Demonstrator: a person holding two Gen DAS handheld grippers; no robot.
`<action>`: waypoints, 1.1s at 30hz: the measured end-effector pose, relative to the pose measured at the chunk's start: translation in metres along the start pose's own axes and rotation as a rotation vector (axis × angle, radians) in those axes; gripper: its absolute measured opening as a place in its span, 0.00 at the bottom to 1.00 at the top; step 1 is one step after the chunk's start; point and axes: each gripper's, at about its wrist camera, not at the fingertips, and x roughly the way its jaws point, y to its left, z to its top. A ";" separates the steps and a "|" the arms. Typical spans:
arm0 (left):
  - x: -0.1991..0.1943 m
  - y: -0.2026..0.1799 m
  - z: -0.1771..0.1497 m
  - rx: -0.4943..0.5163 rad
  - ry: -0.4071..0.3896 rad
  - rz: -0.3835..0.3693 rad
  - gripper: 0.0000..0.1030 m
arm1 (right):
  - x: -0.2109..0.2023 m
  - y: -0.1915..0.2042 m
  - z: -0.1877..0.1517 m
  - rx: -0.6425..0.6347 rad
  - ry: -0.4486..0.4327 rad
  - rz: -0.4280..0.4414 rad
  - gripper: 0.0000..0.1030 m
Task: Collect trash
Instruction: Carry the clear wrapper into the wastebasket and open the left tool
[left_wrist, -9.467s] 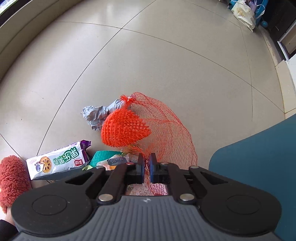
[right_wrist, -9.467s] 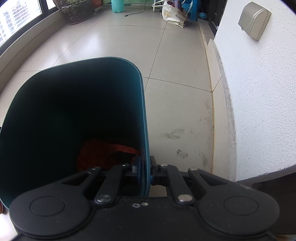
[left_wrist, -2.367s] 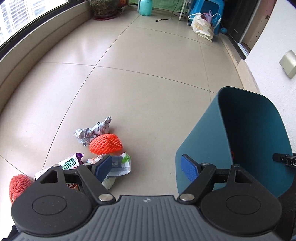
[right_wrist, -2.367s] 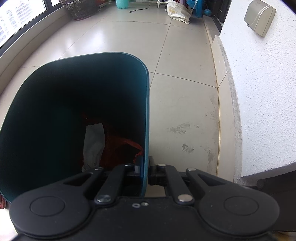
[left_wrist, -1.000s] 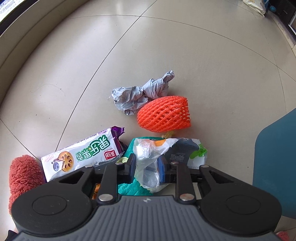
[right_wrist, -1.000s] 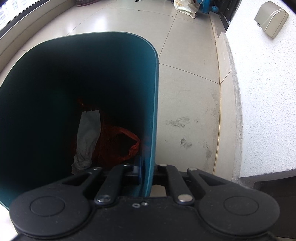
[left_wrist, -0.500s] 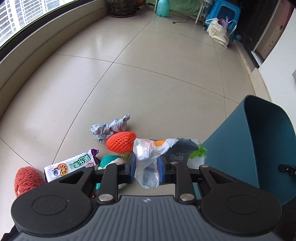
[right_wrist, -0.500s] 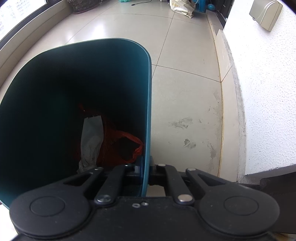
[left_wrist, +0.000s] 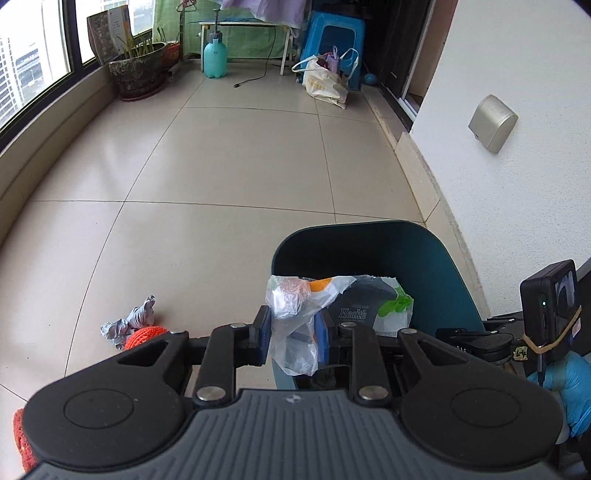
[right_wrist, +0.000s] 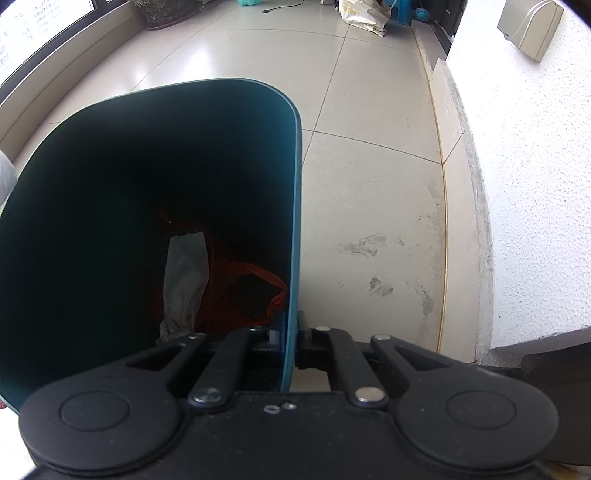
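Note:
My left gripper (left_wrist: 292, 334) is shut on a crumpled clear plastic wrapper (left_wrist: 334, 304) with orange, grey and green print. It holds the wrapper in the air at the near rim of the teal trash bin (left_wrist: 436, 258). My right gripper (right_wrist: 290, 334) is shut on the bin's right wall (right_wrist: 293, 206). Inside the bin lie a red net bag (right_wrist: 240, 291) and a white wrapper (right_wrist: 184, 280). On the floor to the left lie a crumpled grey paper (left_wrist: 129, 321) and an orange foam fruit net (left_wrist: 144, 334).
A red fluffy thing (left_wrist: 20, 439) shows at the lower left edge. A white wall (left_wrist: 517, 74) with a grey box (left_wrist: 493, 123) runs along the right. Far back stand a plant pot (left_wrist: 138, 70), a spray bottle (left_wrist: 214, 55), a bag (left_wrist: 325, 83) and a blue stool (left_wrist: 332, 40).
My left gripper closed on the plastic wrapper on the floor, lifted it and carried it right to the bin's rim. The right gripper keeps its hold on the bin wall.

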 end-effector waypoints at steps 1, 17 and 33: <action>0.007 -0.008 0.000 0.019 0.011 0.003 0.23 | 0.000 0.000 0.000 0.001 0.000 0.001 0.04; 0.114 -0.057 -0.015 0.115 0.232 0.103 0.23 | -0.001 -0.001 -0.002 0.006 -0.004 0.018 0.05; 0.124 -0.076 -0.026 0.141 0.241 0.039 0.60 | -0.004 -0.008 0.001 0.019 0.000 0.033 0.05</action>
